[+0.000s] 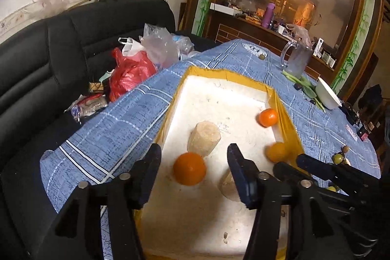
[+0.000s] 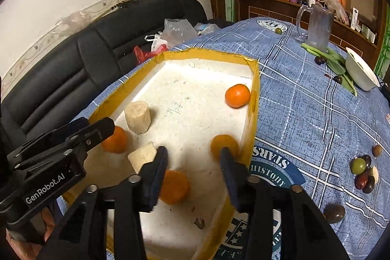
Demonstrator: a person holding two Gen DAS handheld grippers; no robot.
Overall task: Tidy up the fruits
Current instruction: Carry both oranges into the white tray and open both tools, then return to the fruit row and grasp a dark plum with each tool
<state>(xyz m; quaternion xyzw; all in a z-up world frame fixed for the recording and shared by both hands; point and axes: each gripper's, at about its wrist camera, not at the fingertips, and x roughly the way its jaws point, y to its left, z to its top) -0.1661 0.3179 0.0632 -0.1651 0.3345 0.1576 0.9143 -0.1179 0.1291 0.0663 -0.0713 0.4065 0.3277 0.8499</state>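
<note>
While both of your tongs hang over the white tray point(image 2: 170, 57) with its yellow taped rim, neither one holds anything. Your left tongs point(image 1: 193, 157) stand wide apart, and between their fingers you see an orange point(image 1: 189, 168) lying on the tray floor, just in front of a pale peeled chunk point(image 1: 204, 138) standing upright. A second pale chunk point(image 1: 226, 185) lies partly hidden behind the right finger of that pair. Your right tongs point(image 2: 193, 160) are also wide apart above the near end of the tray. An orange point(image 2: 174, 187) sits just beside their left finger, partly covered by it, and another orange point(image 2: 223, 141) rests against the tray's right wall, right at the tip of the other finger; you cannot tell whether it touches. A fourth orange point(image 2: 237, 95) lies farther back against the same wall.

Out on the blue checked tablecloth point(image 2: 304, 101), to the right of the tray, a small heap of fruit point(image 2: 364, 172) holds a green grape, dark berries and a red date, with a dark round fruit point(image 2: 334, 212) nearer you. Farther off stand a clear jug point(image 2: 318, 26), a white bowl point(image 2: 362, 74) tipped on its side, and some green leaves point(image 2: 337, 65). A black sofa point(image 2: 73, 60) with plastic bags point(image 1: 136, 62) sits behind the table.
</note>
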